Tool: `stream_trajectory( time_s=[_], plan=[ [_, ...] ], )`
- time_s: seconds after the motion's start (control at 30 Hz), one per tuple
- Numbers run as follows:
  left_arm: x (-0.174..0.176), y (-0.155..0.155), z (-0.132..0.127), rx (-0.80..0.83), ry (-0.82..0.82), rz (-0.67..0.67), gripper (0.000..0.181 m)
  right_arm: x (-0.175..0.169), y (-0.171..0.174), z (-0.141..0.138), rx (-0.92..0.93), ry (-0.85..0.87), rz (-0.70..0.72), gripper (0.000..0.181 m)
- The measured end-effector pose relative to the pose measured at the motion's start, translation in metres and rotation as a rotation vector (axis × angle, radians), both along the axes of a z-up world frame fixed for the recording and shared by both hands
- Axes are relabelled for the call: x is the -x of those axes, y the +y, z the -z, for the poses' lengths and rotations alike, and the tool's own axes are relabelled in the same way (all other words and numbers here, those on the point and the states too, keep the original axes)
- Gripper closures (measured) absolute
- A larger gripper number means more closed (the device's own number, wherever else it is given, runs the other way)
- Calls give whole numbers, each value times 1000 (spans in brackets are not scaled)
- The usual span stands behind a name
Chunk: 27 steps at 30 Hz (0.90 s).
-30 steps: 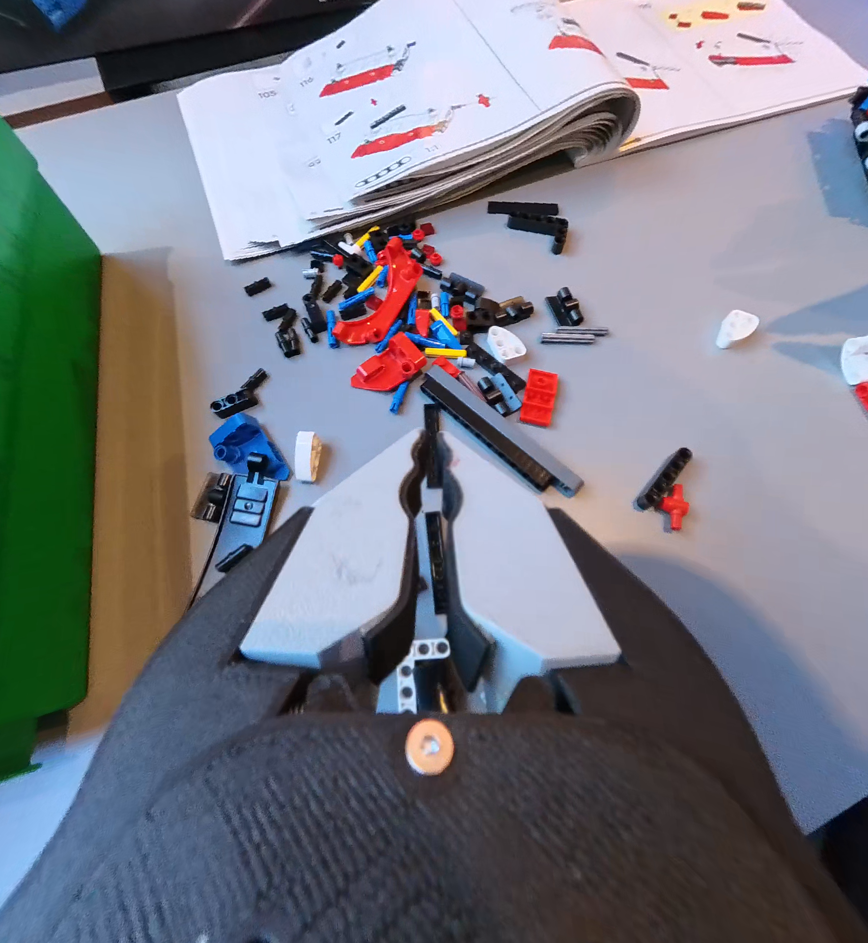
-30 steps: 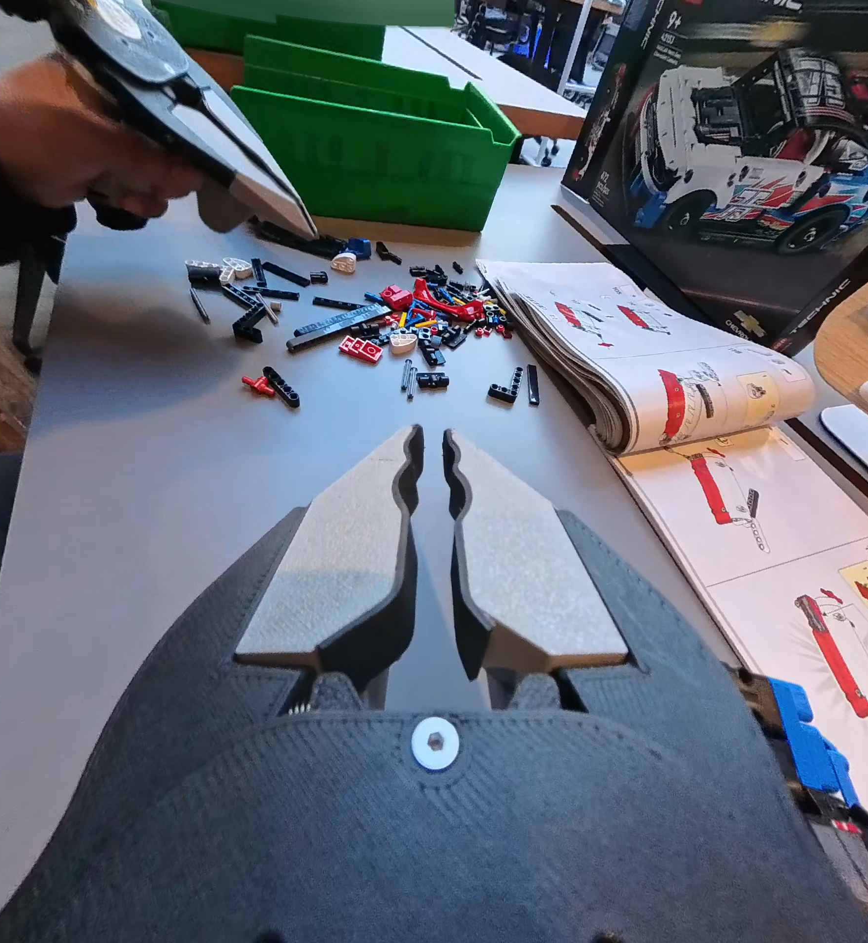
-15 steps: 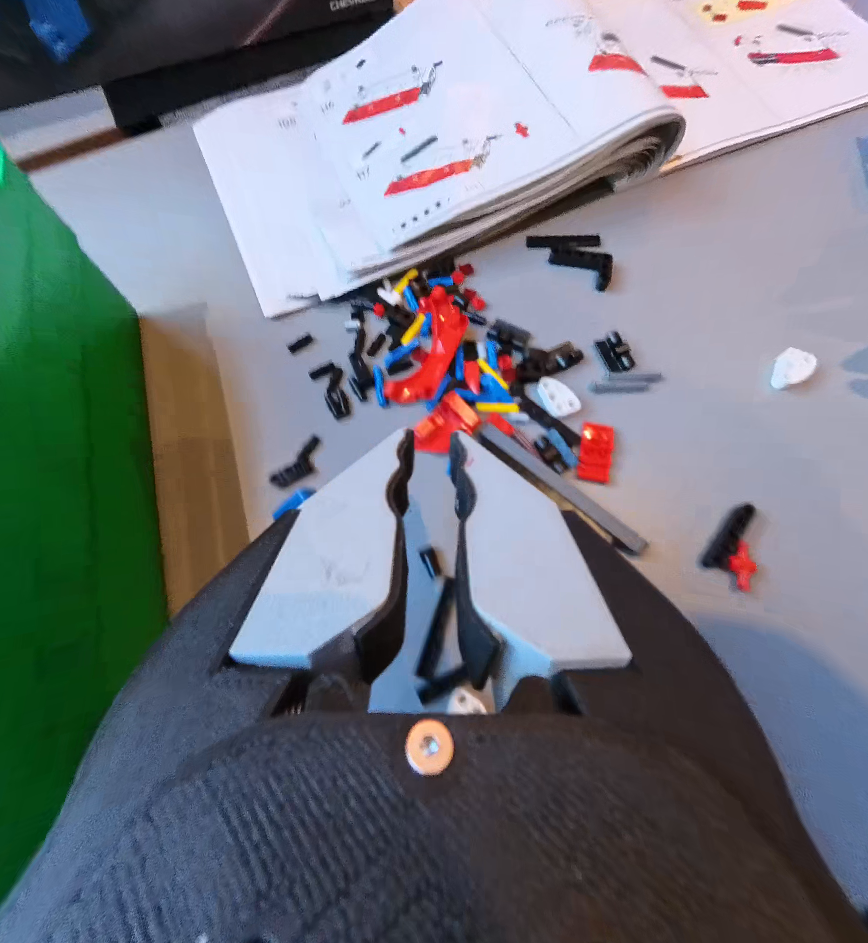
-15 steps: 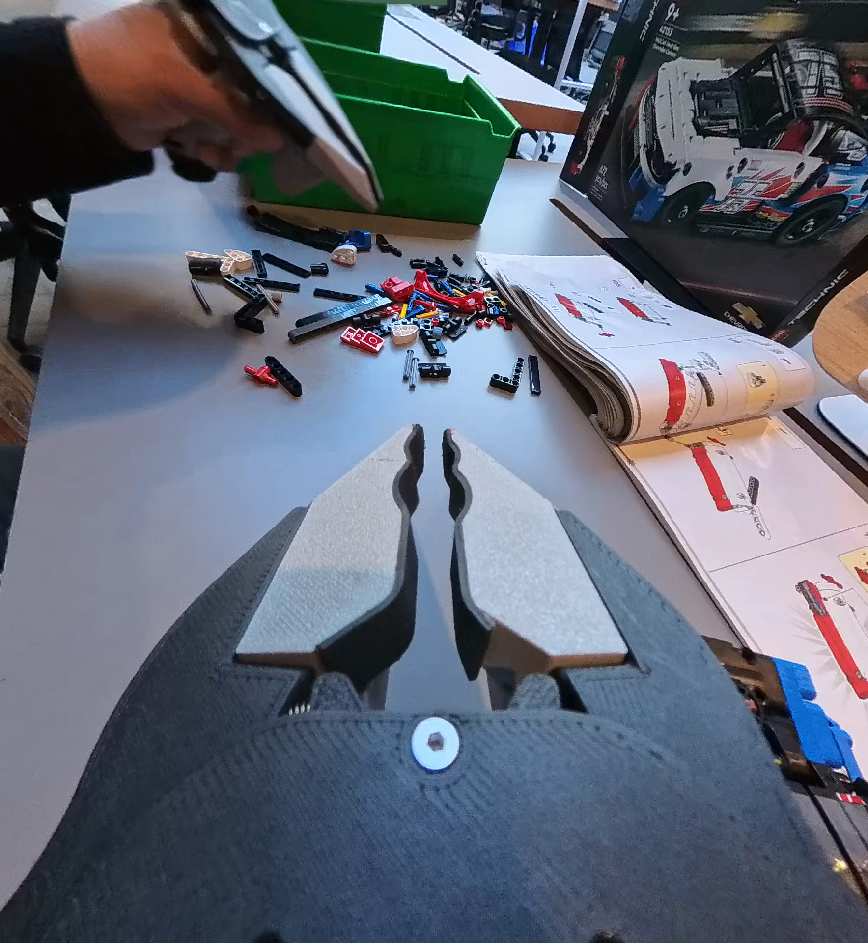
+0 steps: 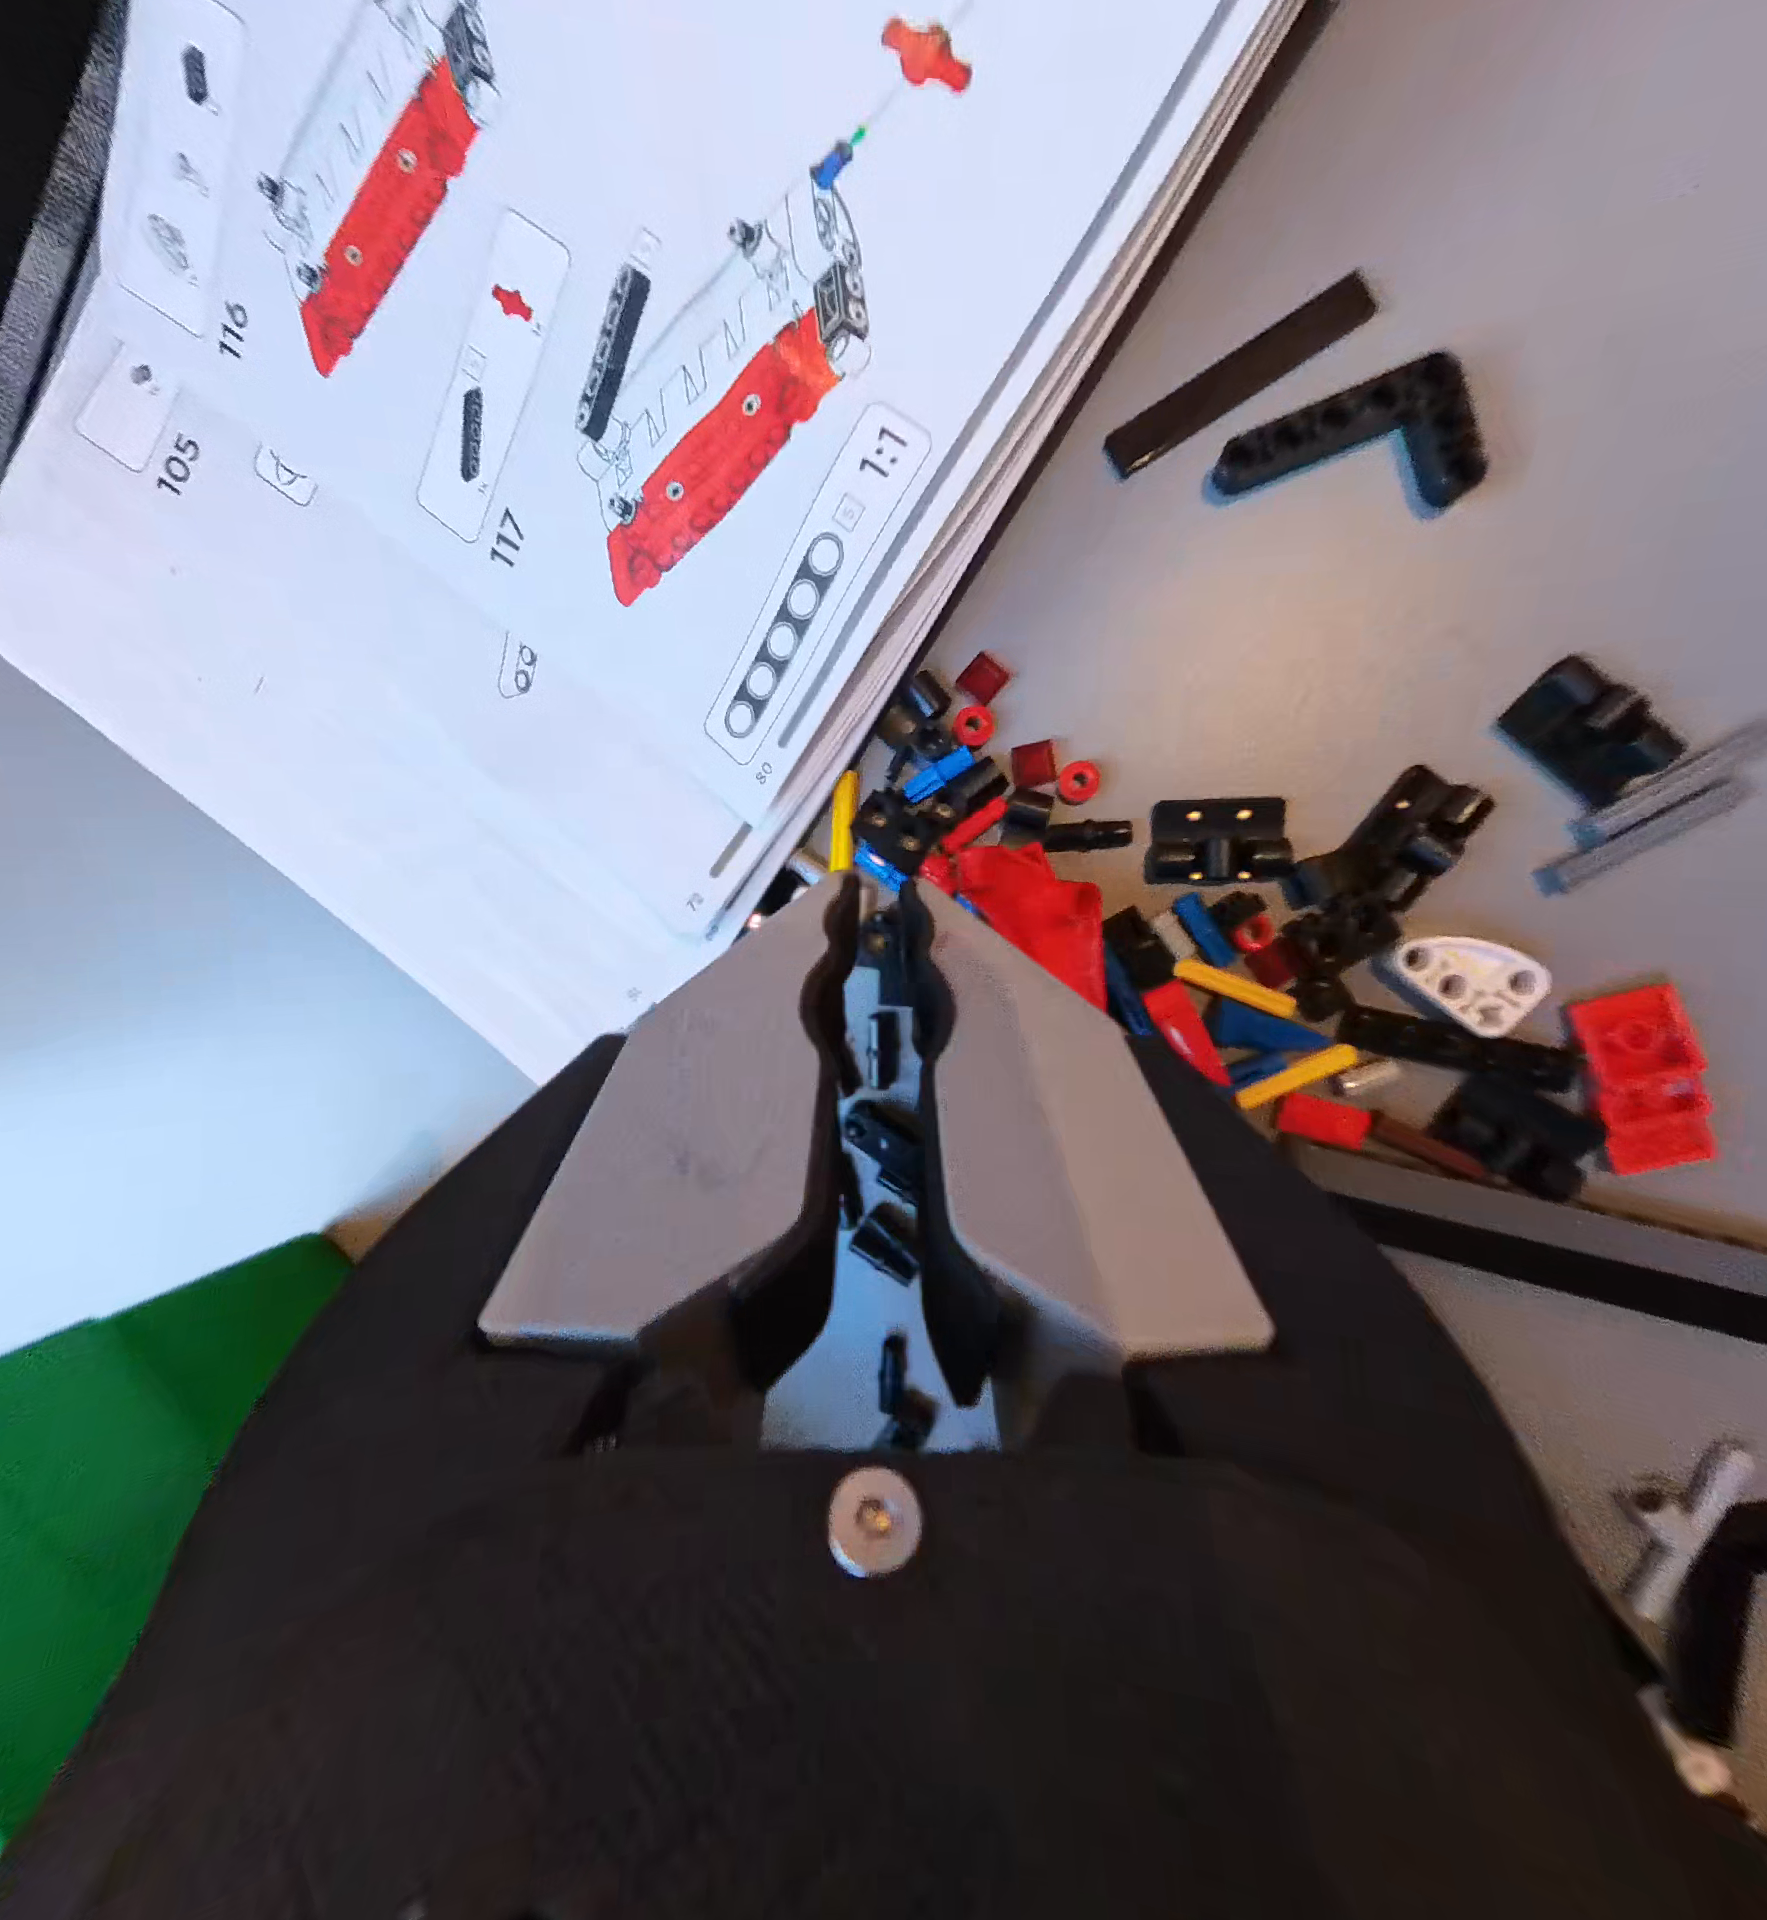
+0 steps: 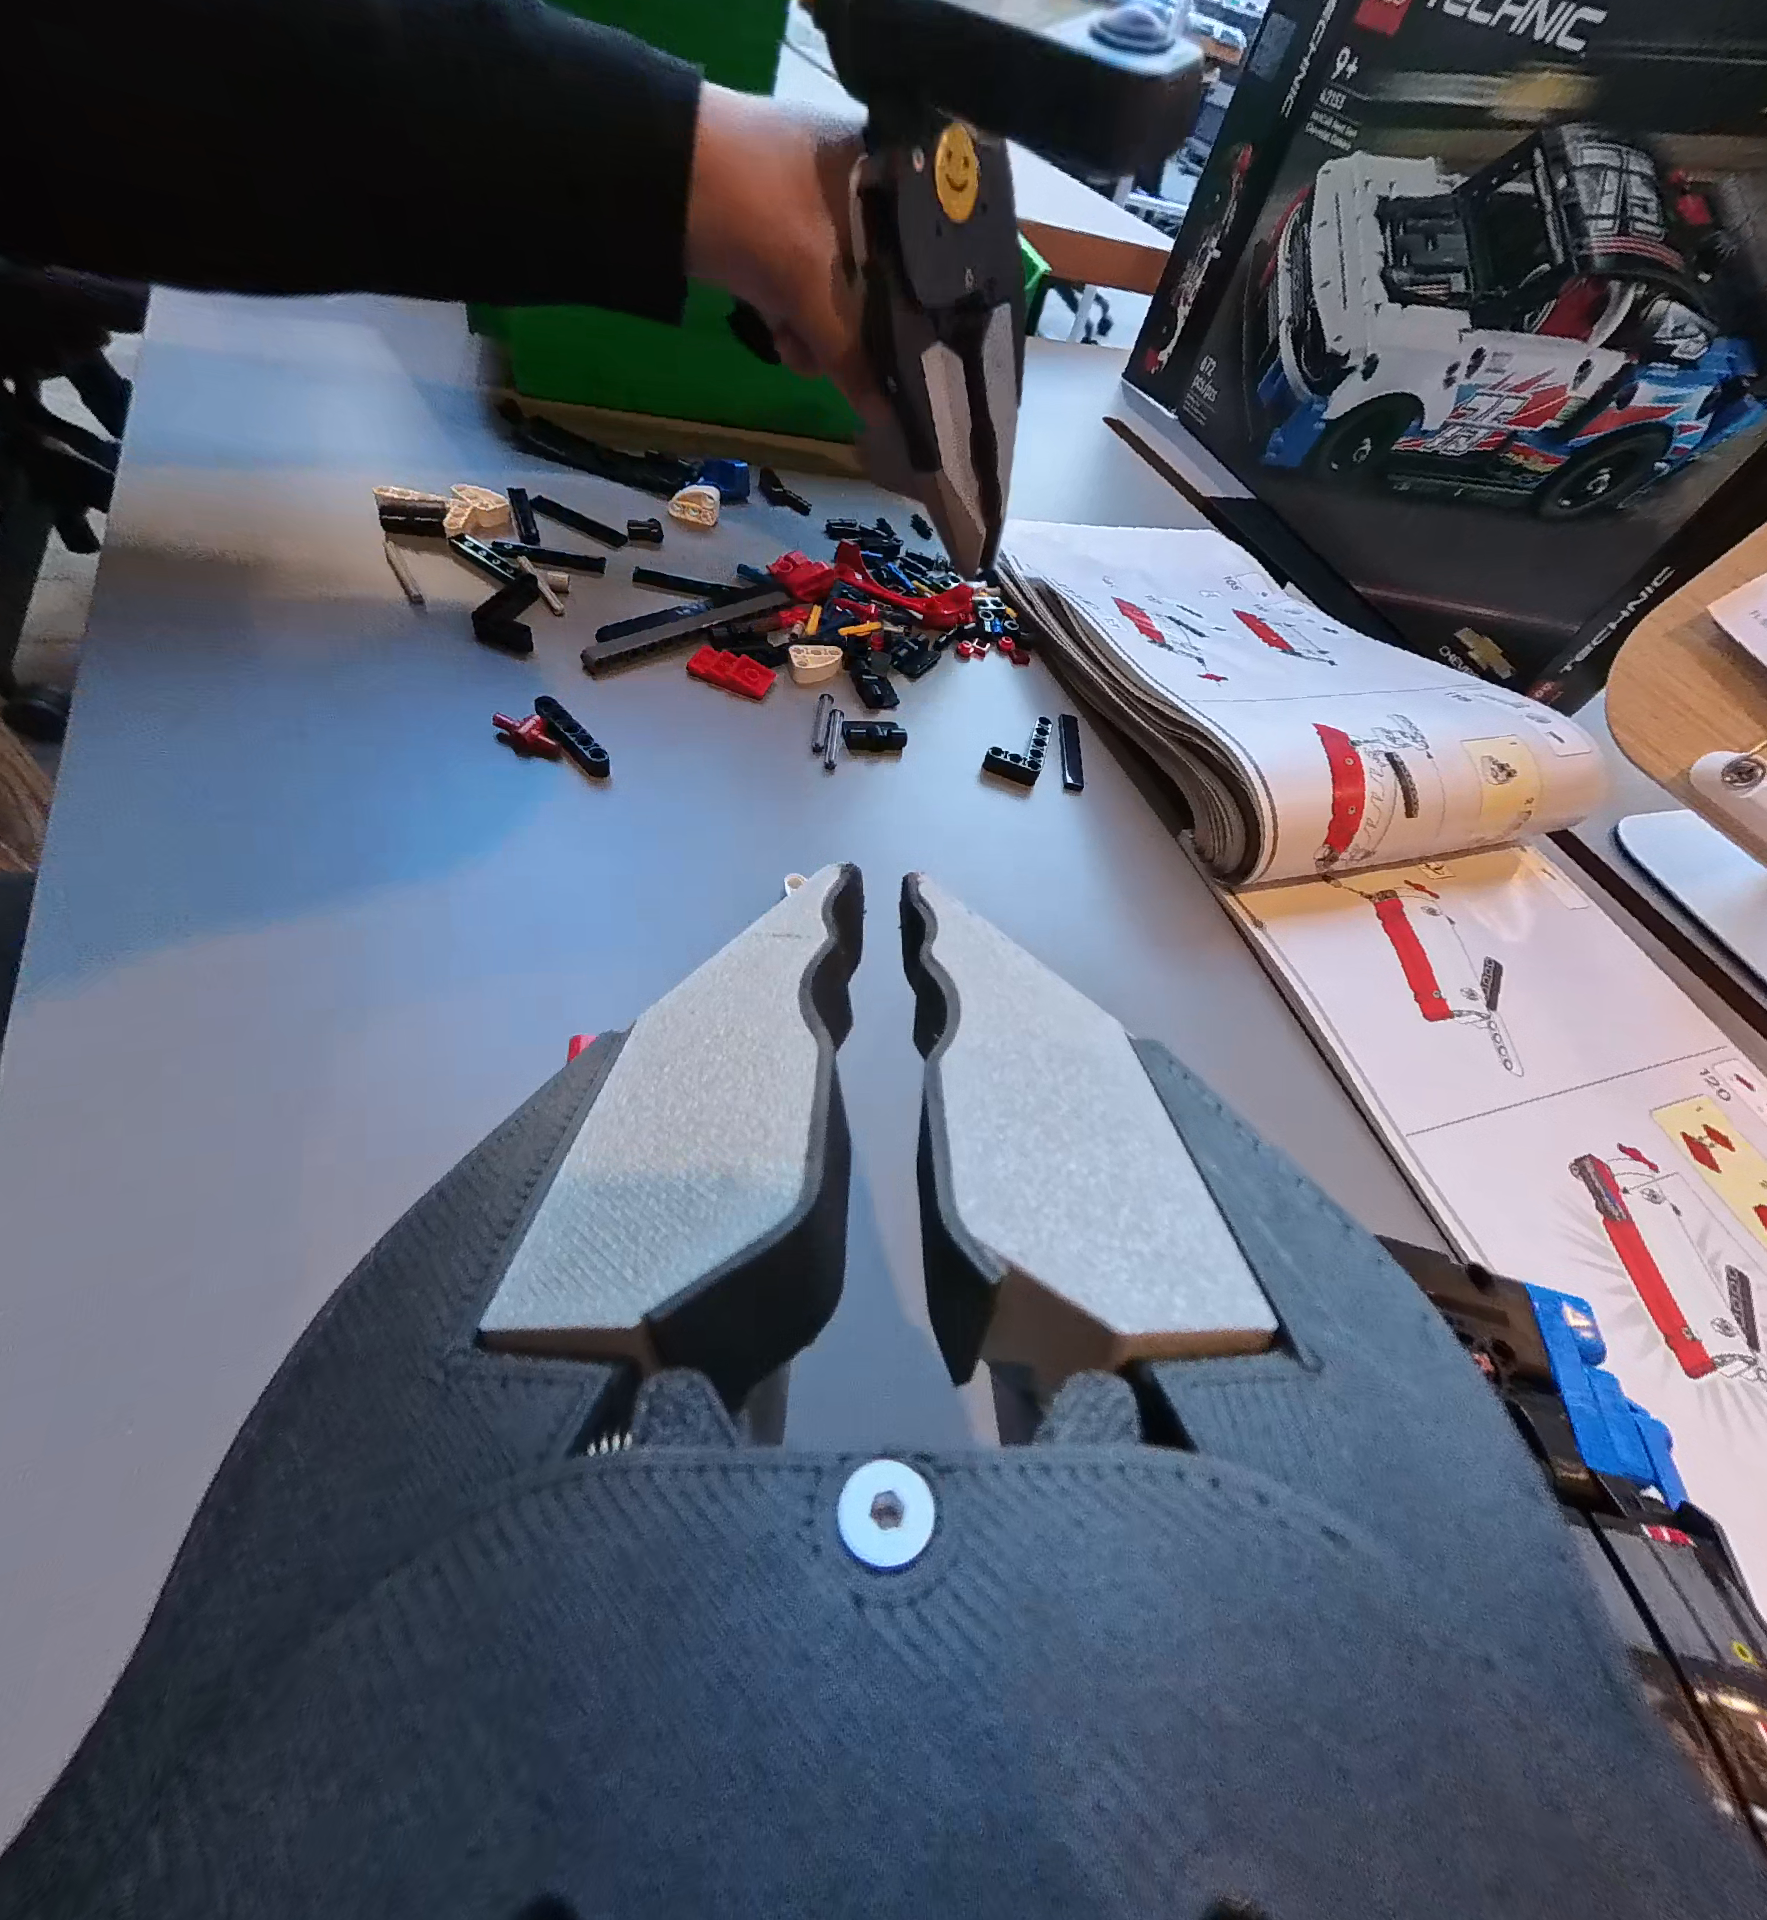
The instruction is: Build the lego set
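Observation:
A pile of small loose lego pieces point(image 5: 1040, 914) lies on the grey table against the edge of the open instruction booklet point(image 5: 546, 416). My left gripper point(image 5: 877, 902) is down in the pile's booklet side, jaws a narrow gap apart. A small black holed piece point(image 5: 894, 826) lies just ahead of its tips, and black pieces show through the gap. In the right wrist view a hand holds the left gripper point(image 6: 974, 556) tip-down on the pile point(image 6: 858, 613). My right gripper point(image 6: 881, 894) hovers over bare table nearer me, narrowly open and empty.
A green bin point(image 6: 671, 364) stands behind the pile and the set's box point(image 6: 1481, 291) behind the booklet point(image 6: 1326, 727). A black L beam point(image 6: 1019, 758), a red plate point(image 6: 731, 670) and a long black beam point(image 6: 692, 634) lie around. A partly built blue-black model point(image 6: 1596, 1392) sits at right. Some 30 cm of space lies between my two pairs of fingers. To reach the red plate point(image 6: 731, 670) in a straight line is about 15 cm for my left fingers, about 20 cm for my right. It turns up in the left wrist view point(image 5: 1650, 1078) as well.
My left gripper has swung forward and down from the near left pieces into the pile by the booklet, and its jaws have parted slightly. The right gripper has barely moved.

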<state>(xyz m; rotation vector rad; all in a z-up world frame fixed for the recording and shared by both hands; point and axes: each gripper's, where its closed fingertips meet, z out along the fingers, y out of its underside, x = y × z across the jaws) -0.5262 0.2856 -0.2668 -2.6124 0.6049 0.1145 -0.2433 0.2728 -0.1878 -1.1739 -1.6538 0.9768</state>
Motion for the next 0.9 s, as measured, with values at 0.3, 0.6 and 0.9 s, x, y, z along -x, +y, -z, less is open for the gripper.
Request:
stream_trajectory(
  time_s=[0.3, 0.6, 0.9],
  plan=[
    [10, 1, 12, 65, 60, 50, 174, -3, -1, 2, 21, 5, -13, 176],
    [7, -3, 11, -1, 84, 95, 177, -3, 1, 2, 28, 5, -12, 176],
    [10, -15, -9, -73, 153, 88, 181, -4, -2, 0, 28, 9, -19, 176]
  ],
)
